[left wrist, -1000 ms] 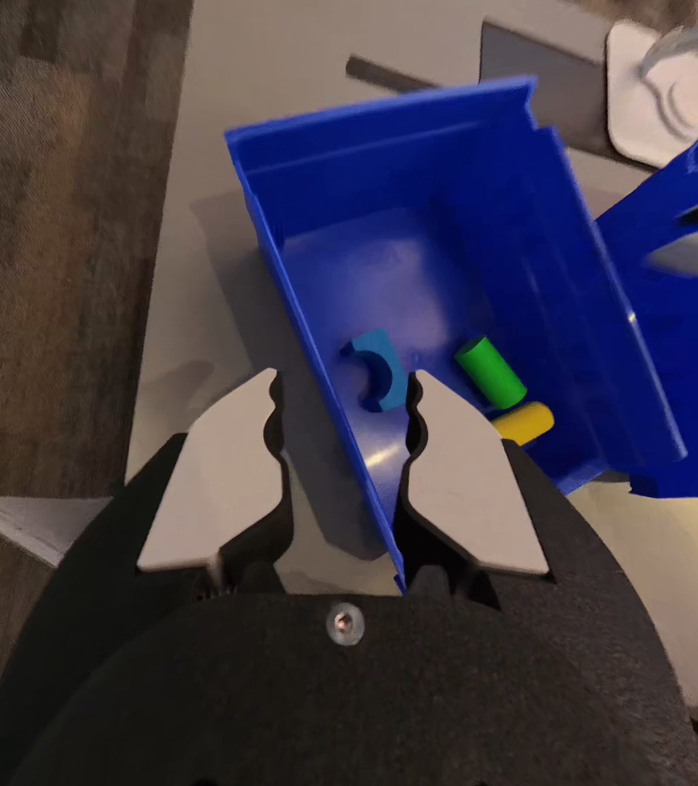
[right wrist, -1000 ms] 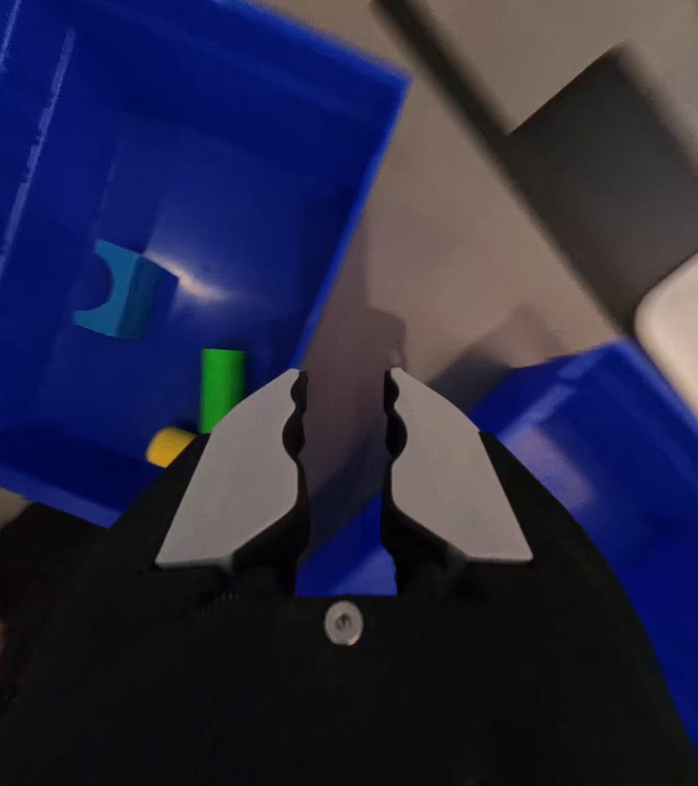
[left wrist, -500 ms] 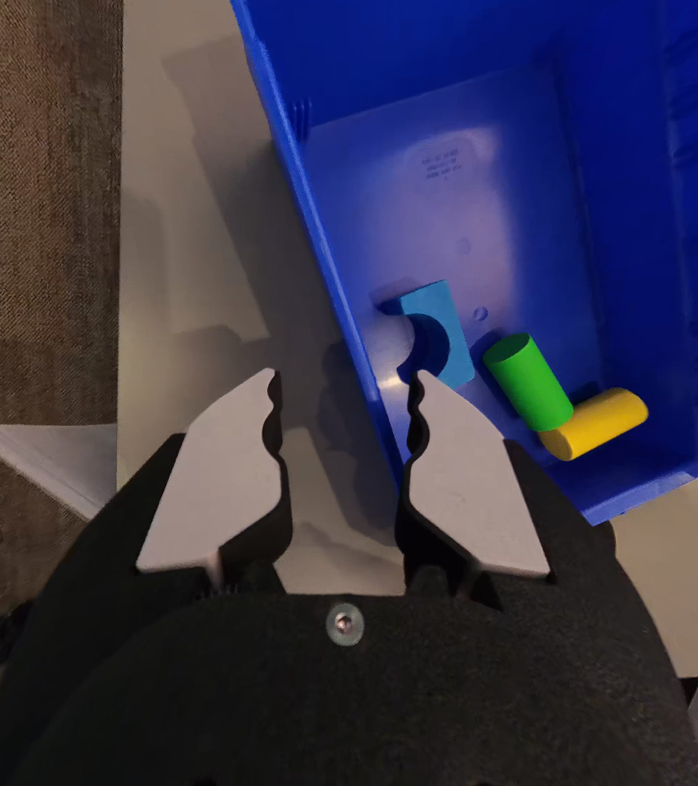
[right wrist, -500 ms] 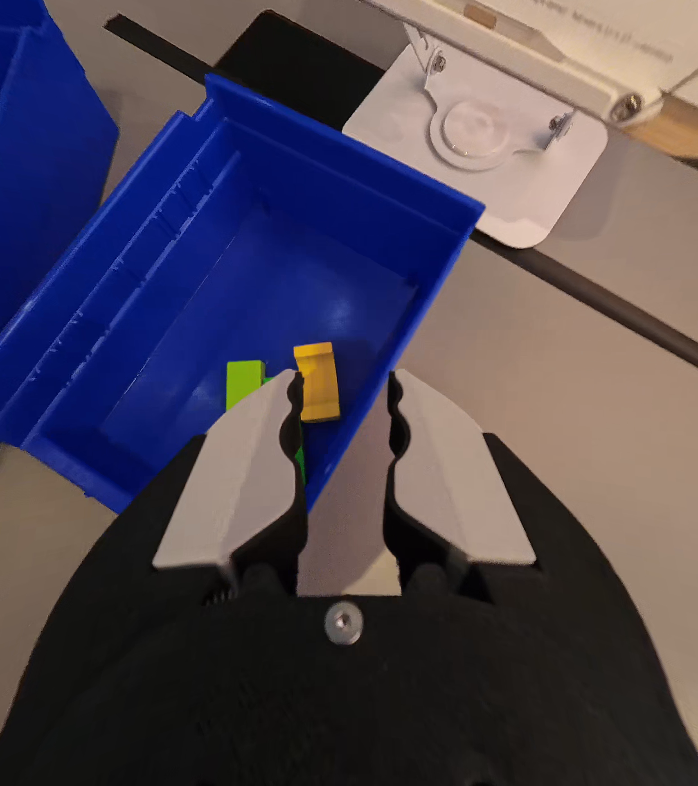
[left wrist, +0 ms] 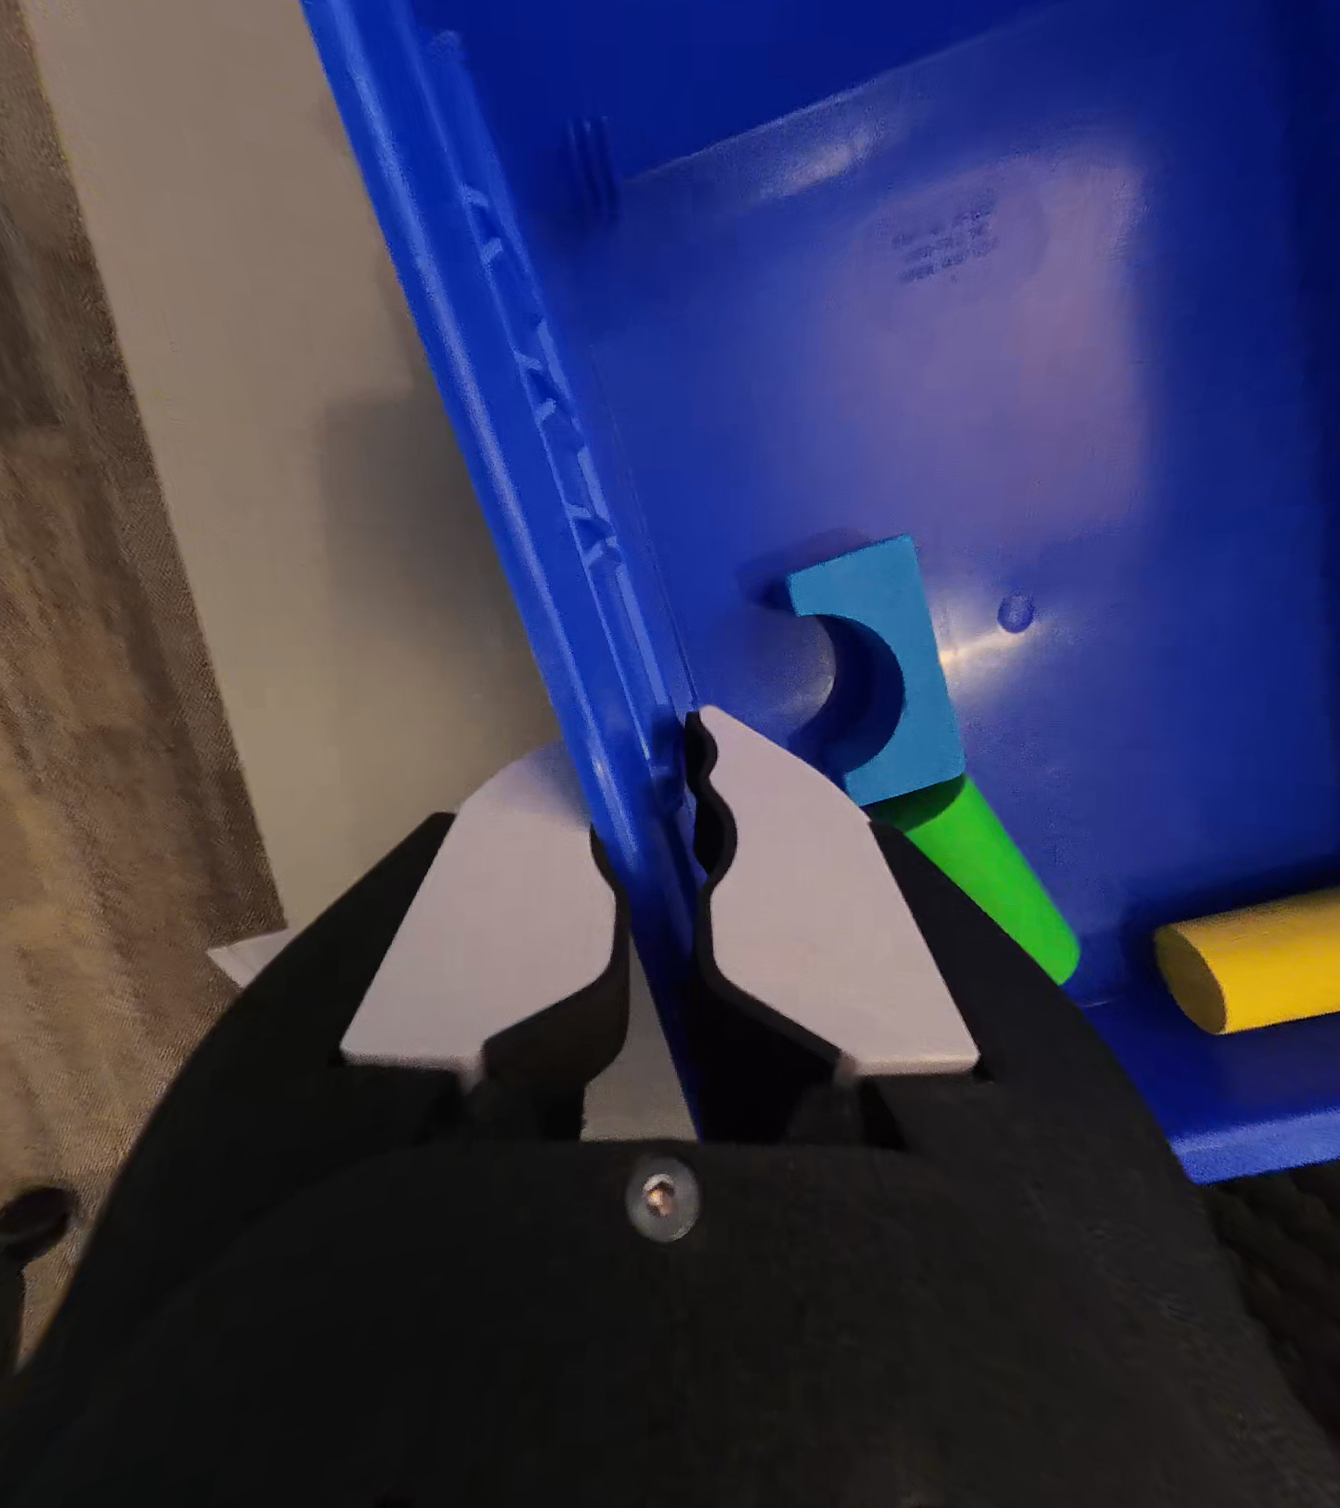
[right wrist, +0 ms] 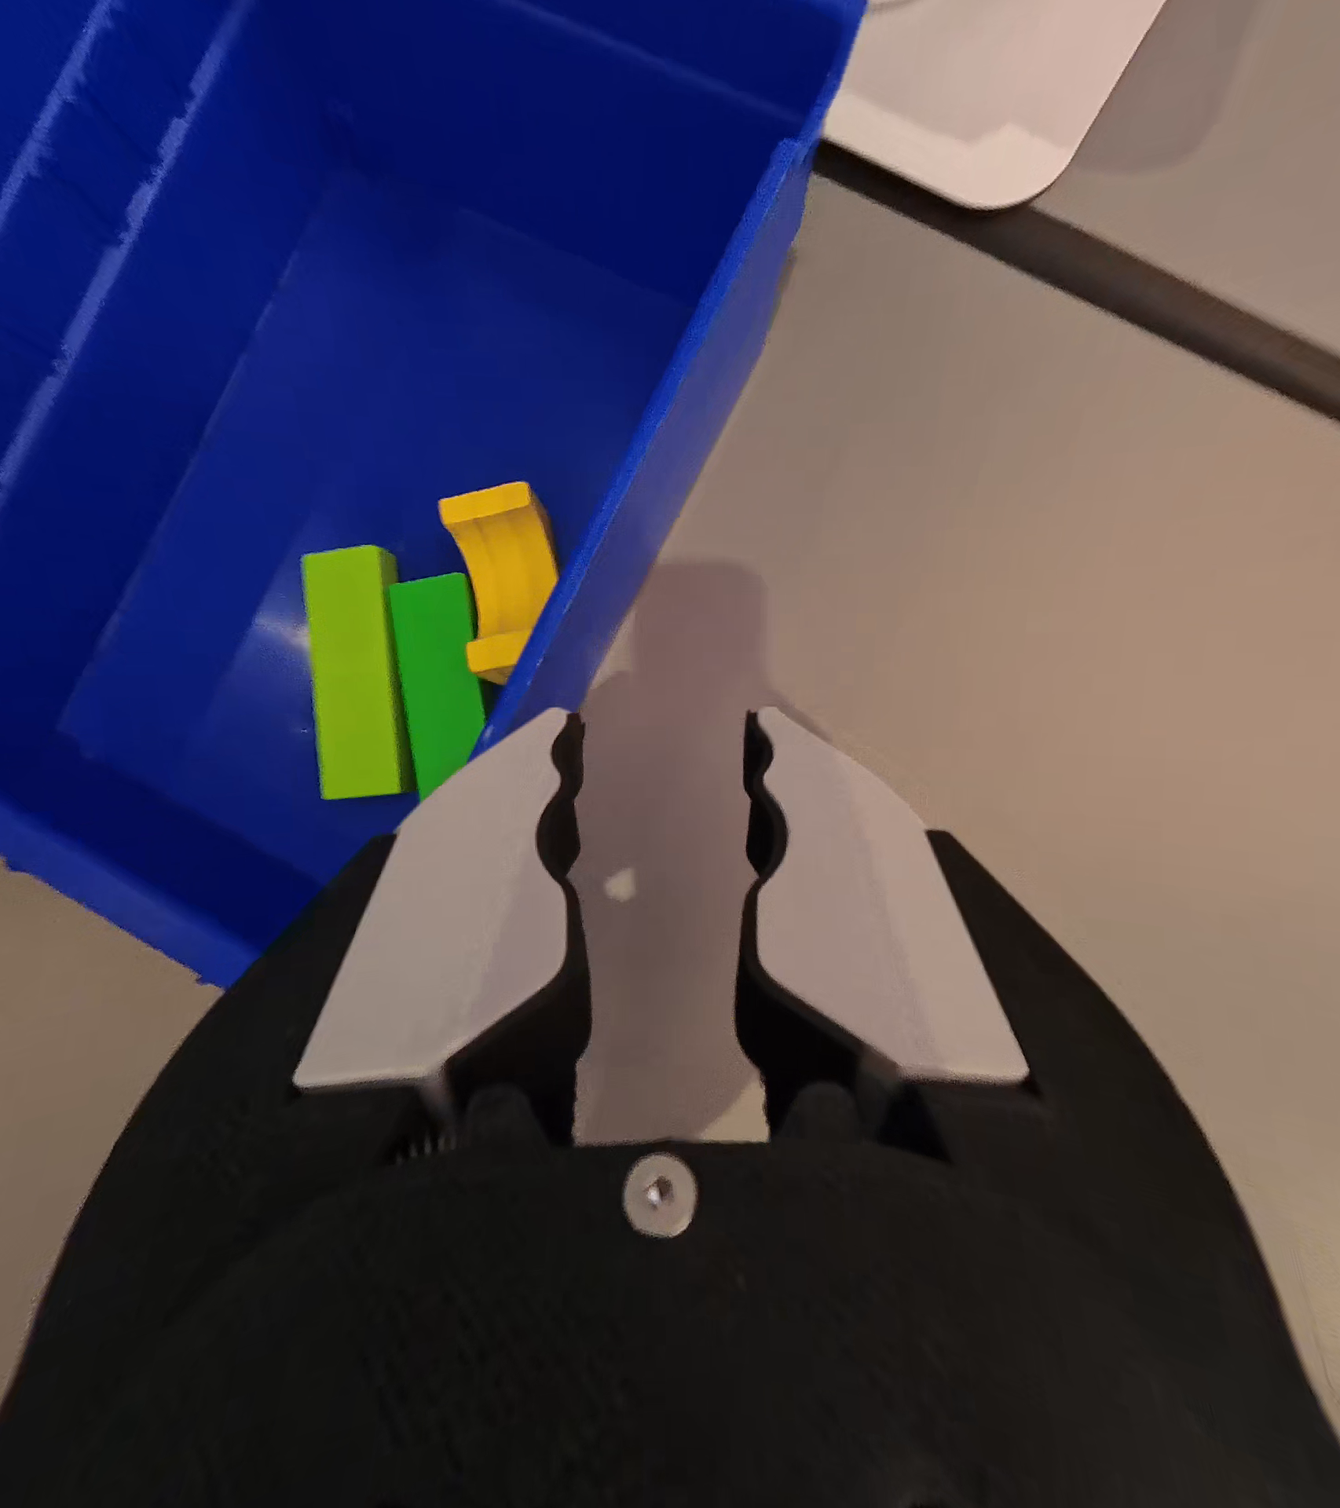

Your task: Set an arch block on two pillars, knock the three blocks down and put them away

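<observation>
In the left wrist view a blue bin (left wrist: 1058, 367) holds a blue arch block (left wrist: 907, 653), a green cylinder (left wrist: 993, 889) and a yellow cylinder (left wrist: 1287, 963). My left gripper (left wrist: 634, 759) is shut on the bin's left wall (left wrist: 536, 408), with one finger outside and one inside. In the right wrist view a second blue bin (right wrist: 161, 326) holds a yellow arch block (right wrist: 508, 563), a light green block (right wrist: 357, 669) and a darker green block (right wrist: 434, 677). My right gripper (right wrist: 658, 718) is open and empty over the table, just right of this bin's right wall.
The grey table (right wrist: 1058, 653) has a dark seam (right wrist: 1140, 326) running across it. A white flat base (right wrist: 977, 106) lies behind the second bin. In the left wrist view the table's left edge drops to a brown floor (left wrist: 38, 571). Left tips to right tips: about 50 centimetres.
My left gripper moved forward and closed on the first bin's left wall. My right gripper swung from the first bin to the second and came closer to its right wall.
</observation>
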`<state>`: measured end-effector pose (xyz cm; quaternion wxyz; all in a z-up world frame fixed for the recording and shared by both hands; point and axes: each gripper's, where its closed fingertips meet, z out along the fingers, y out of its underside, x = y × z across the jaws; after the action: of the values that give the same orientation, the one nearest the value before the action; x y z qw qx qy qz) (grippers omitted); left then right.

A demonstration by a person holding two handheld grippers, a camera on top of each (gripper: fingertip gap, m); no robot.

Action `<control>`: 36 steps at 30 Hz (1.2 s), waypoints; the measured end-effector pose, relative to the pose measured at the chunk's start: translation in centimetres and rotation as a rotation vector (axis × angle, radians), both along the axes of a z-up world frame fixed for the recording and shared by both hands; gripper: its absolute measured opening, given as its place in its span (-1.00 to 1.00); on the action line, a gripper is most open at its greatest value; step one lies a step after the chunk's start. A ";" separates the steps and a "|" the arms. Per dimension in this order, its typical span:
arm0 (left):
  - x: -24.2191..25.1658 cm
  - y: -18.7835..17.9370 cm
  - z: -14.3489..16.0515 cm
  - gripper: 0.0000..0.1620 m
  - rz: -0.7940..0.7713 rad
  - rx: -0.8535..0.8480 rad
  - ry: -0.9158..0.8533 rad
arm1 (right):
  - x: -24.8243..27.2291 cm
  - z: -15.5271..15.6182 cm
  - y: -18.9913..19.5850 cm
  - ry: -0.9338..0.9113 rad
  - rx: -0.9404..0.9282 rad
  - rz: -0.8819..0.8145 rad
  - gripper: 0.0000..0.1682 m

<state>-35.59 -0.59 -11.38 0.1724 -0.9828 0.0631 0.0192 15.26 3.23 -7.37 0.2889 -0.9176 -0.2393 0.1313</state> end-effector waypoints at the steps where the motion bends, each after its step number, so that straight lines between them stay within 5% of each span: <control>1: 0.7 0.2 0.0 -0.88 -0.004 -0.003 -0.018 | -0.3 -0.1 -0.1 0.043 -0.025 -0.007 -0.53; 11: 2.5 1.8 0.0 -0.90 -0.022 0.026 -0.049 | -1.5 3.8 2.5 0.213 0.021 -0.107 -0.49; 14: 2.6 1.5 0.4 -0.83 0.010 0.022 -0.083 | -2.6 1.7 2.0 0.141 -0.090 -0.092 -0.48; 17: 1.8 2.0 3.6 -0.76 0.076 0.167 -0.103 | -3.7 -2.0 1.1 -0.001 -0.230 -0.045 -0.49; 19: 1.9 2.3 7.0 -0.76 0.086 0.315 -0.129 | -4.0 -3.5 0.7 -0.059 -0.294 -0.029 -0.76; 23: 3.4 1.8 12.4 -0.74 0.039 0.530 -0.159 | -1.8 -3.7 2.2 -0.180 -0.261 -0.031 -0.92; 27: 4.2 1.5 13.6 -0.75 0.000 0.562 -0.131 | 2.7 -3.8 2.6 -0.174 -0.295 -0.058 -0.91; 32: 3.7 1.5 11.8 -0.75 0.012 0.470 -0.078 | 12.7 -3.9 2.1 -0.163 -0.320 -0.188 -0.91; 36: 4.6 1.7 13.6 -0.75 -0.002 0.546 -0.126 | 21.4 -4.0 0.7 -0.159 -0.333 -0.294 -0.91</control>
<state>-30.95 1.15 2.20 0.4343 -0.8992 0.0457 -0.0260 36.64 3.95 -11.36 0.1298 -0.9851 -0.0999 0.0527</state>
